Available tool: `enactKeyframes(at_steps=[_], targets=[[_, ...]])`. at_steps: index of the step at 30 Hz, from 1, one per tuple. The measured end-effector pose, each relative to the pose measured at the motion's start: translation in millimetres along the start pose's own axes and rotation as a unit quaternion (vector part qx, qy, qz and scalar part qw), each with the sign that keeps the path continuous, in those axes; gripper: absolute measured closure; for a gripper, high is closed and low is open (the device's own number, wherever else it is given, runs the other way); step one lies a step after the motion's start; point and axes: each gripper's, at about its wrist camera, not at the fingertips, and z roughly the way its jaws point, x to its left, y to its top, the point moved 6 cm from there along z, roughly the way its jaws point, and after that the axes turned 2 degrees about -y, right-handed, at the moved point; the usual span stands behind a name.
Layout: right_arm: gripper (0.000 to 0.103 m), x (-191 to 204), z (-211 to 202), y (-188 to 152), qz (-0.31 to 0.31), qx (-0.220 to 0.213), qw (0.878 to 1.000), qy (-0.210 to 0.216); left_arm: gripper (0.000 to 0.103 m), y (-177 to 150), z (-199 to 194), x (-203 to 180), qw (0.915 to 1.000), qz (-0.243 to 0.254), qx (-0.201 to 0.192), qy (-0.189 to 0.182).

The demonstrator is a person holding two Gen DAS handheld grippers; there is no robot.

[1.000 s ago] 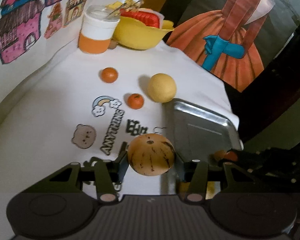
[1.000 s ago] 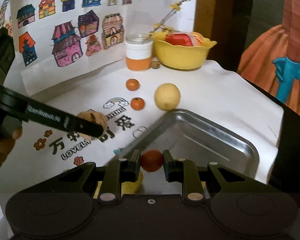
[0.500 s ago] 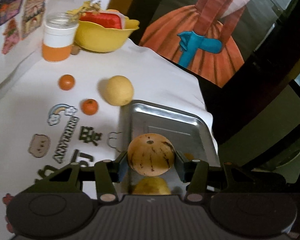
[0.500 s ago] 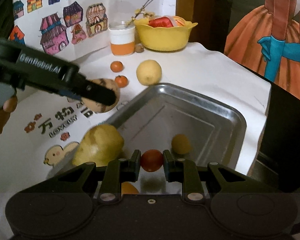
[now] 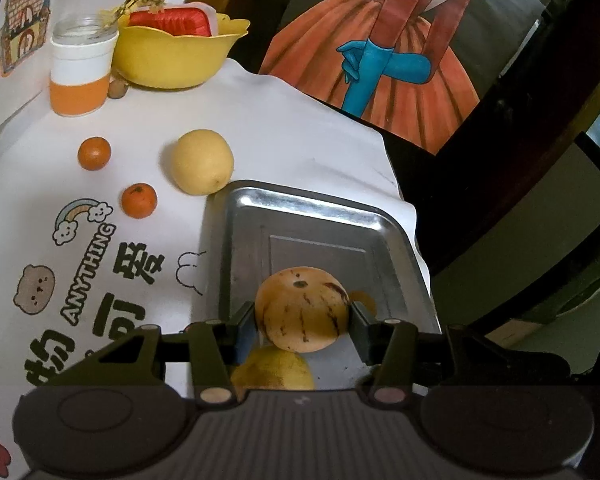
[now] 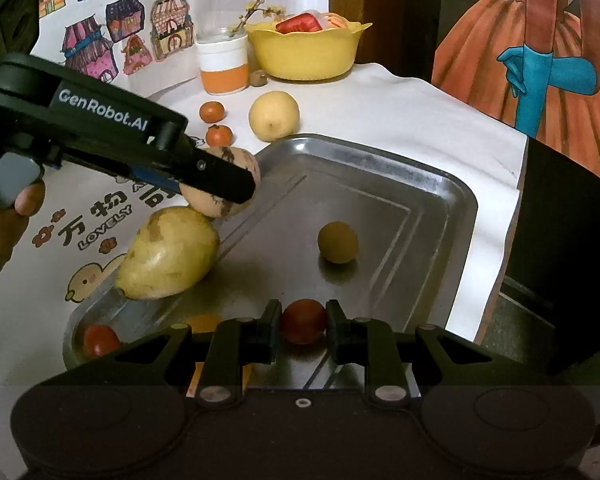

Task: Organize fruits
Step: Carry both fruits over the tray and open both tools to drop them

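My left gripper (image 5: pixel 302 322) is shut on a tan striped melon (image 5: pixel 302 309), held above the left part of the metal tray (image 5: pixel 300 208). The right wrist view shows that melon (image 6: pixel 242 160) over the tray's (image 6: pixel 452 184) left edge, just above a yellow-green pear (image 6: pixel 168 254) lying in the tray. My right gripper (image 6: pixel 303 326) is shut on a small red tomato (image 6: pixel 303 320) low over the tray's near side. A small tan fruit (image 6: pixel 337 242) and another red tomato (image 6: pixel 100 338) lie in the tray. A yellow pear (image 5: pixel 202 161) and two small oranges (image 5: pixel 94 153) (image 5: pixel 139 200) sit on the cloth.
A yellow bowl (image 5: pixel 172 56) with red contents and a white-and-orange cup (image 5: pixel 80 76) stand at the back of the table. A small brown nut (image 5: pixel 117 88) lies between them. The table's right edge drops off just past the tray. A hand (image 6: pixel 4 232) holds the left gripper.
My left gripper carried the melon rightward from over the cloth to above the tray. My right gripper moved forward over the tray with the tomato, bringing the pear and other fruit into view.
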Motion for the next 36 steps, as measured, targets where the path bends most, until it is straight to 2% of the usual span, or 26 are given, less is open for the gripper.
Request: enactKeyframes(at_steps=[7, 9, 12, 22, 23, 25, 32, 36], targets=[[0.074, -3, -1, 0, 0.011, -0.006, 1.0, -0.005, 0.049, -1, 5, -3, 1.0, 0.001, 0.005, 0.001], [0.068, -4, -2, 0, 0.02, -0.008, 1.0, -0.007, 0.049, -2, 6, -4, 1.0, 0.002, 0.008, -0.002], [0.052, -5, -5, 1, 0.027, -0.014, 0.999, -0.013, 0.047, -2, 4, -4, 1.0, -0.002, 0.008, -0.003], [0.014, -5, -40, 8, 0.057, -0.07, 0.996, -0.025, 0.013, 1, -23, -16, 0.9988, 0.028, -0.038, 0.011], [0.007, -5, -45, 8, 0.063, -0.077, 0.995, -0.029, 0.011, 1, -28, -17, 0.9985, 0.03, -0.045, 0.013], [0.001, -3, -58, 7, 0.073, -0.095, 0.992, -0.046, 0.0, -2, -39, -18, 0.9974, 0.029, -0.062, 0.022], [0.001, 14, -92, -4, 0.086, -0.137, 0.984, -0.076, 0.001, -27, -81, -7, 0.9922, 0.003, -0.116, 0.047], [0.001, 30, -110, -21, 0.1, -0.153, 0.978, -0.098, 0.001, -46, -108, 0, 0.9862, 0.009, -0.148, 0.074]])
